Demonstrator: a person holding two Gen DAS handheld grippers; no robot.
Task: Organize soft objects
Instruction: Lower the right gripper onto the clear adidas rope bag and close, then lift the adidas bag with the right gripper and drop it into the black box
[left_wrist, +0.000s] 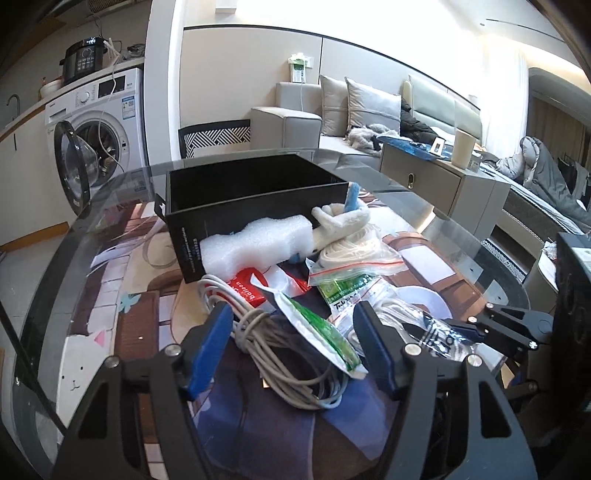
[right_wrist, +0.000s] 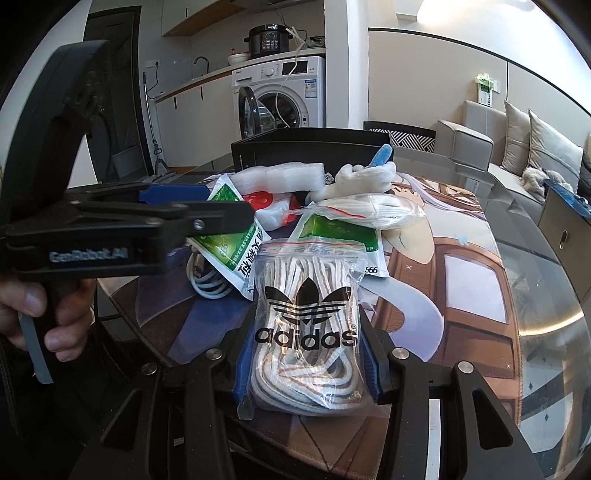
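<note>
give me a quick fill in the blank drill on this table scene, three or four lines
1. The right gripper is shut on a clear bag of laces printed with the word ____.
2. The box behind the pile is ____ in colour.
3. The washing machine door stands ____.
4. Between the left gripper fingers lies a coiled ____.

Missing words: adidas; black; open; cable

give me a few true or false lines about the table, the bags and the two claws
1. The right claw grips a clear zip bag of laces. True.
2. The black box holds the white foam piece. False: the foam lies outside, against the box's front wall.
3. The coiled grey cable lies between the left claw's fingers. True.
4. The washing machine door is shut. False: it stands open.
5. The left claw carries the plush toy. False: the toy rests on the table beside the box.
</note>
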